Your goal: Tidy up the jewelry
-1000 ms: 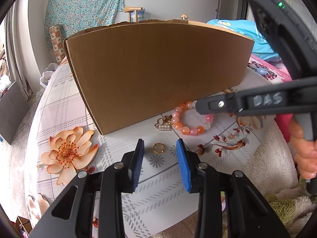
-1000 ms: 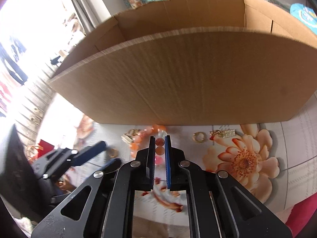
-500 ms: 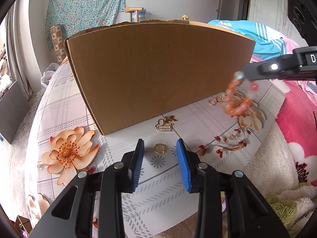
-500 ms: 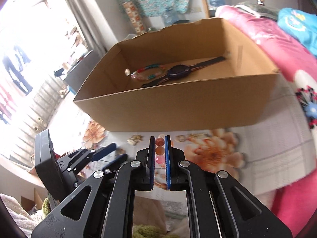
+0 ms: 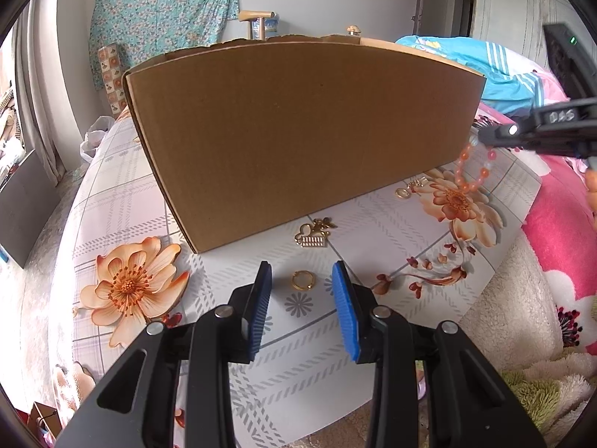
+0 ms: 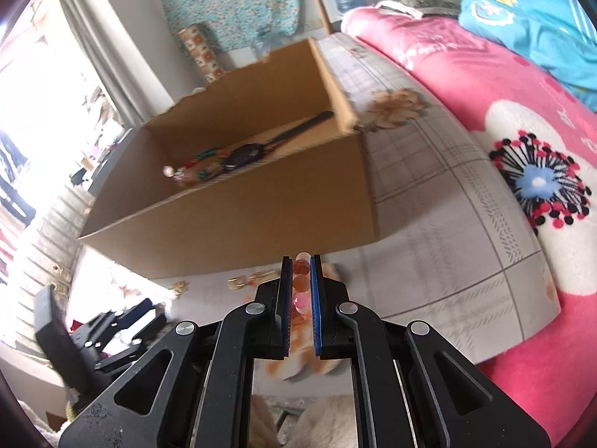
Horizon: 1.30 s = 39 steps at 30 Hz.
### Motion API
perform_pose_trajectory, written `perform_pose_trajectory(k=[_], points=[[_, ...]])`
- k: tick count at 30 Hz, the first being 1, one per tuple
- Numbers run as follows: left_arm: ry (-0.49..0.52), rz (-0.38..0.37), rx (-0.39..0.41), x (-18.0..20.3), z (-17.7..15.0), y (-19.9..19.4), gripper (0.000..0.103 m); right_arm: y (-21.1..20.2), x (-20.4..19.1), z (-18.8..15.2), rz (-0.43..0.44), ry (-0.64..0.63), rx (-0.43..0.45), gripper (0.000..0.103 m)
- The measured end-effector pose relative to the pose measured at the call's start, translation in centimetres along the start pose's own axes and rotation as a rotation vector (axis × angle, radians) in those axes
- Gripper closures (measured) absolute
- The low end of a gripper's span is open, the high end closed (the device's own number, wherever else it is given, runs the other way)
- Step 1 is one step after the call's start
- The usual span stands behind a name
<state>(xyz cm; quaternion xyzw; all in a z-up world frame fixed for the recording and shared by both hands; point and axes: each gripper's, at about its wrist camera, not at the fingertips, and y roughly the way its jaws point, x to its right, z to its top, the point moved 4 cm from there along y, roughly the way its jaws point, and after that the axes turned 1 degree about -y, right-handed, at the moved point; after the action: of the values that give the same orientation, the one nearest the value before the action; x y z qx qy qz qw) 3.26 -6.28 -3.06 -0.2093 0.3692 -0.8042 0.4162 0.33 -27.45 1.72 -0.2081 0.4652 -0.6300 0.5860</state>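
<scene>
My right gripper (image 6: 300,266) is shut on an orange and pink bead bracelet (image 6: 300,283), which hangs from its tips (image 5: 485,136) as a loop (image 5: 474,183) above the table at the box's right end. The cardboard box (image 5: 298,130) stands on the flowered tablecloth; in the right wrist view it (image 6: 238,201) holds a dark watch (image 6: 253,153) and a coloured bead bracelet (image 6: 197,166). My left gripper (image 5: 301,280) hovers open over a gold ring (image 5: 303,280). A gold charm (image 5: 315,234) lies before the box, and a small gold ring with charm (image 5: 408,188) lies further right.
The table's front edge is close below my left gripper. A pink flowered blanket (image 6: 503,119) and a blue cloth (image 6: 533,26) lie right of the table. A fluffy cream rug (image 5: 522,298) lies beside the table's right corner. A dark panel (image 5: 22,201) stands at the left.
My right gripper lifted the bead bracelet off the table and carried it right and upward, rolling as it went. My left gripper stayed over the gold ring.
</scene>
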Motion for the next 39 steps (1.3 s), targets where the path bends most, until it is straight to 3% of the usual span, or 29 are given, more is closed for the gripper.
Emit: perform_pose_trajectory(k=[4,8,16,30,33,39], points=[[-0.005,0.009,0.001,-0.1,0.1,-0.2,0.07,1.1,2.0,0.0,-0.042,0.04,-0.024,0.089],[-0.005,0.029,0.037,-0.6,0.7,-1.2,0.07,-0.2,1.9,0.5,-0.069,0.01,0.035,0.078],[-0.057,0.072,0.126,-3.0,3.4,-2.9,0.071,-0.1,0.5,1.7,0.03,-0.012,0.06,0.079],[-0.076,0.083,0.113,-4.2,4.5,-2.1,0.071,0.3,-1.2,1.6,0.082,0.009,0.07,0.078],[-0.079,0.079,0.102,-4.1,4.4,-2.2,0.071,-0.1,-1.3,1.2,0.088,0.007,0.077,0.071],[-0.073,-0.013,0.041,-2.9,2.9,-2.4,0.07,-0.4,-2.4,-0.8,0.11,-0.045,0.051,0.063]])
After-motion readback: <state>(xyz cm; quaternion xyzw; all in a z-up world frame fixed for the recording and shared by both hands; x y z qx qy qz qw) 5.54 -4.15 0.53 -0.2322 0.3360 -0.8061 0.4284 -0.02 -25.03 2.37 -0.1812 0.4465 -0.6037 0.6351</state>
